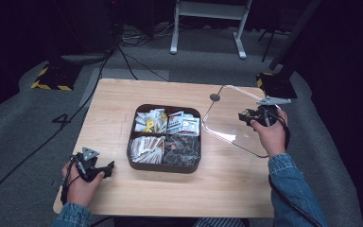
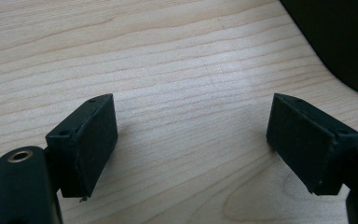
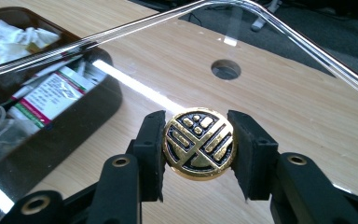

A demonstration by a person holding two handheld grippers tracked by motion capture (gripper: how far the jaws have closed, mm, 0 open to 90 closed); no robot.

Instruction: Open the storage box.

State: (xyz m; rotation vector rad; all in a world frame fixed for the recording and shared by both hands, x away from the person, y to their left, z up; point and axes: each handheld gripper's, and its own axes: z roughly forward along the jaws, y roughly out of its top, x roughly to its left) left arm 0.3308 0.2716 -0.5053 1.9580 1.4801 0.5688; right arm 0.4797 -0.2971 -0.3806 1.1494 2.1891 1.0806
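one close view reveals right gripper (image 3: 198,144) clamping lid knob (image 3: 199,143); left gripper (image 2: 193,140) gapes empty

Left claw (image 2: 193,140) spread wide; right claw (image 3: 196,144) clamped.

High view sits above the person's edge of the table (image 1: 123,94), looking forward and down, far enough back to catch the floor beyond. Left gripper view hugs the bare wood, aimed along its jaws, with the tray (image 2: 340,42) cutting the top right corner. Right gripper view is close too, looking across the clear lid (image 3: 279,28); tray (image 3: 74,121) at left. All three share tabletop and tray.
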